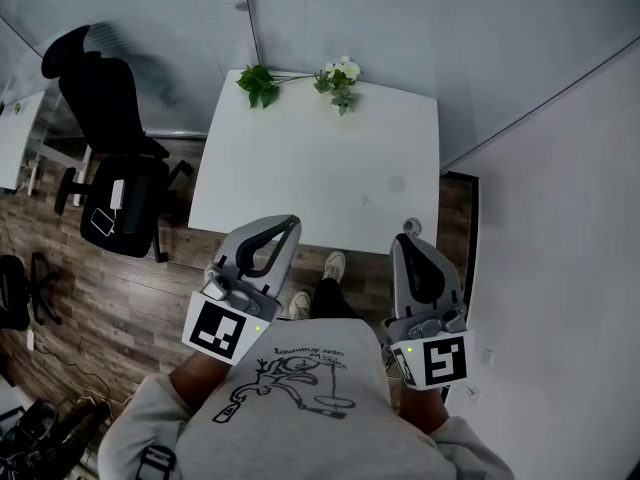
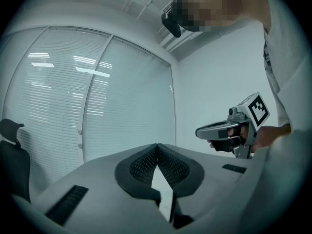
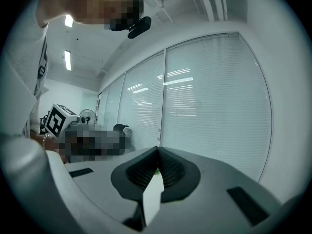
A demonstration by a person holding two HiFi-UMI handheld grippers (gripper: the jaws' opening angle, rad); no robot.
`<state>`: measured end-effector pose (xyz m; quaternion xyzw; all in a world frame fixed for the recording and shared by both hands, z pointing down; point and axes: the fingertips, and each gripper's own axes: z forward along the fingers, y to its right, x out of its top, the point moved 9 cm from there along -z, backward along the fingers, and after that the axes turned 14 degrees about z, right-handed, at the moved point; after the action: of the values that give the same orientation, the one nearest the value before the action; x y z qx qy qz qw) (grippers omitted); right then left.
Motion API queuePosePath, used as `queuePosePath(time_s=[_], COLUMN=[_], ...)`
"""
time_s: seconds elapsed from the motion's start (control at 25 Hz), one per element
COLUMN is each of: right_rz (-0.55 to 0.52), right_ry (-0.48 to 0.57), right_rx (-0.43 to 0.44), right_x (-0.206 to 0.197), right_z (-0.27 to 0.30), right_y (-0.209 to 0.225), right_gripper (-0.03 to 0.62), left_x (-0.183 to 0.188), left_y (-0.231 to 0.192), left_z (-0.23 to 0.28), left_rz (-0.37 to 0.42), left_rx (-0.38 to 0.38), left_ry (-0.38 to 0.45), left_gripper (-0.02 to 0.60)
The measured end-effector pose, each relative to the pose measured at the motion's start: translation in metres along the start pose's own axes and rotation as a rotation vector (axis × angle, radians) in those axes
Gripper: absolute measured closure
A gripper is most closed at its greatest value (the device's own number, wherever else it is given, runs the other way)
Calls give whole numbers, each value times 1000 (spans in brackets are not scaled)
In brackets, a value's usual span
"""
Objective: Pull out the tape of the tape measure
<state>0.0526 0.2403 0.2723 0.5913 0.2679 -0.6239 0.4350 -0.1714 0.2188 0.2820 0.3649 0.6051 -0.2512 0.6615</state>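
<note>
Sweatshirt (image 1: pixel 300 408): grey, with a line drawing printed on the chest; nearest thing in the head view.
Left gripper (image 1: pixel 287 224): held level in front of the chest. Jaws pressed together at the tips, nothing between them.
Right gripper (image 1: pixel 409 231): beside the left one and well apart from it, tipped slightly downward. Jaws fully together and empty.
Shoes (image 1: pixel 334 265): just visible between the two grippers, on the wood floor (image 1: pixel 110 288) at the table's near edge.
Table (image 1: pixel 300 188): white, directly ahead of both grippers. Top is bare apart from the far edge; neither gripper is over it yet.
Plants: a green leafy sprig (image 1: pixel 260 85) and a white-flowered sprig (image 1: pixel 340 80) at the table's far edge.
Office chair (image 1: pixel 115 168): black, left of the table.
Glass wall (image 1: pixel 420 28): with blinds, behind the table.
Tape measure: in none of the three views, so its place cannot be told from here.
Progress: judged not begun. Nothing is gripped and no tape is drawn.
Remaining: find the tape measure, hold its case with one gripper, pinch the tape end with the other, then pull the two apart.
</note>
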Motion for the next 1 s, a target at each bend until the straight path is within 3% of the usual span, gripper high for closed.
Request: queuePosePath(time_s=[1.0], right_rz=[20], right_ry=[30], right_rx=[67], right_x=[52], right_z=[89], right_y=[170], right_gripper=[583], left_x=[4], left_y=[-15], left_z=[190], left_rz=[23], left_rx=[42], left_ry=[-13], left_gripper=[561])
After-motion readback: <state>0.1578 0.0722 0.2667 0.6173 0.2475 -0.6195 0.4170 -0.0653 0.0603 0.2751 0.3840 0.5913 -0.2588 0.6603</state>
